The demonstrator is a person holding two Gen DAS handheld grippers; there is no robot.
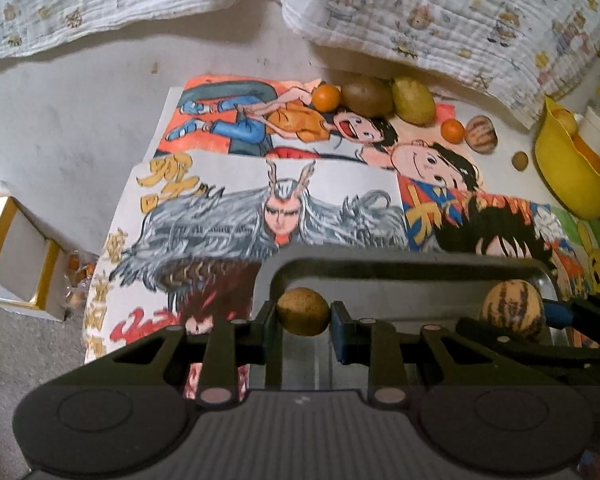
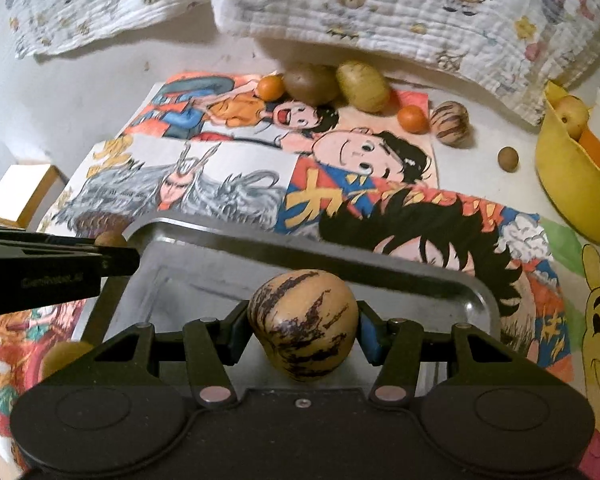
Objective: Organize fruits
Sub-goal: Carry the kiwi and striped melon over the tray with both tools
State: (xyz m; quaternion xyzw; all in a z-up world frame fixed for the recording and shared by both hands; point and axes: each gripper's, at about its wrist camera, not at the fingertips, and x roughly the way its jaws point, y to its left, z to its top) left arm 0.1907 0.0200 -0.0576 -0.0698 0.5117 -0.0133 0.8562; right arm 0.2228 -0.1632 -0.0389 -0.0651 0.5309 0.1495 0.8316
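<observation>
Right now the left gripper is clamping a small brown fruit over the metal tray, while the right gripper is squeezing a striped melon-like fruit above that same tray – more fruit is lying at twelve o'clock, near a yellow bowl at two o'clock.

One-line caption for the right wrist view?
Right gripper holds a striped fruit over the metal tray.

The yellow bowl is cut off at the picture's edge. The tray's near side hides behind the striped fruit.
</observation>
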